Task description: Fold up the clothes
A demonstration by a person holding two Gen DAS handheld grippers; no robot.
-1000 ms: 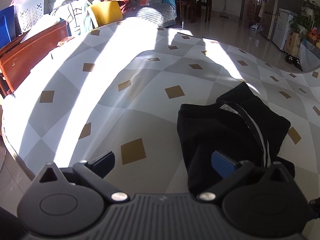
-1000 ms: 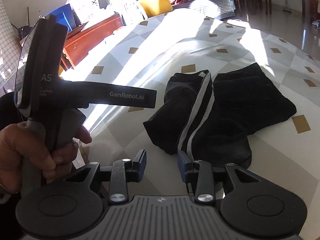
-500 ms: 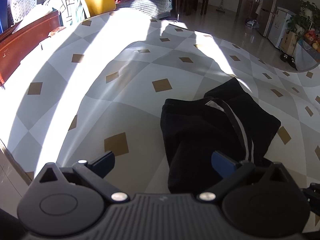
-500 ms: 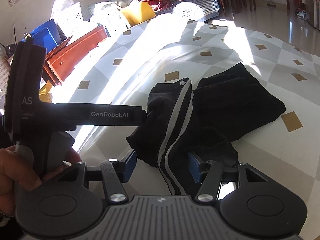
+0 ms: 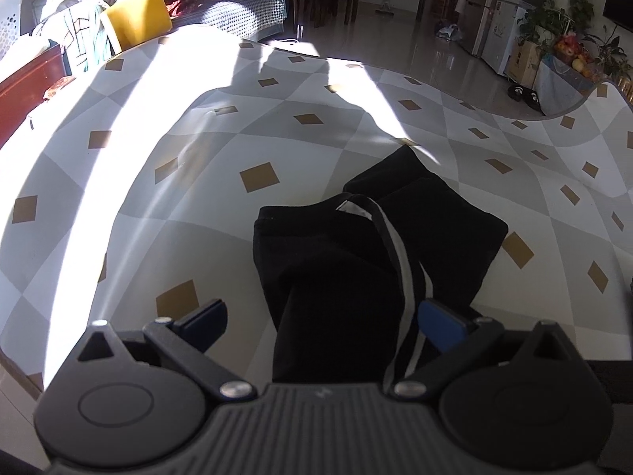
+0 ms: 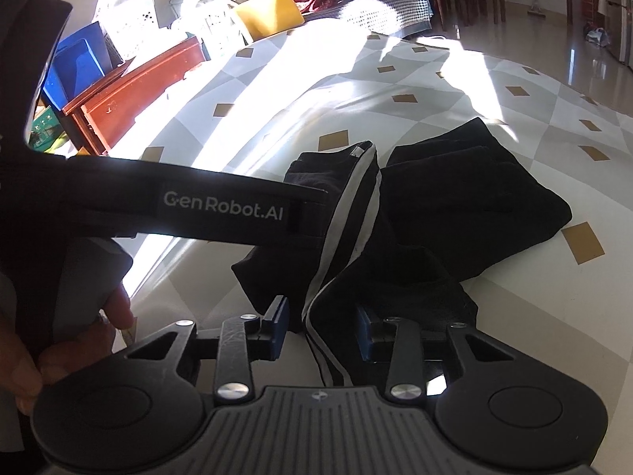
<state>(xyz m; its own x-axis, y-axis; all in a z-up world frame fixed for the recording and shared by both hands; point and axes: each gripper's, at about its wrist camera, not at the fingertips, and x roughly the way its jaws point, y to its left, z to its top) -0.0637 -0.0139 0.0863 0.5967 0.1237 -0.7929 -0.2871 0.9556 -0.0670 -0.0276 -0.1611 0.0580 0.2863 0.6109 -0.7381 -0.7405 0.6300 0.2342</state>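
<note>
- The left gripper (image 5: pixel 322 322) stands wide open, its dark blue pads well apart; the crumpled black trousers with a white side stripe (image 5: pixel 356 261) lie between them, neither pad pressing the cloth.
- The right gripper (image 6: pixel 320 326) is closing, its jaws narrower, the striped fold of the trousers (image 6: pixel 435 206) between the pads; whether they pinch it I cannot tell.
- Only the right wrist view shows the left tool's black bar and the hand (image 6: pixel 59 340) holding it.
- The smooth diamond-patterned cloth (image 5: pixel 198 217) lies under the soft trousers.

Trousers' (image 6: pixel 455 206) near hem (under fingers)
</note>
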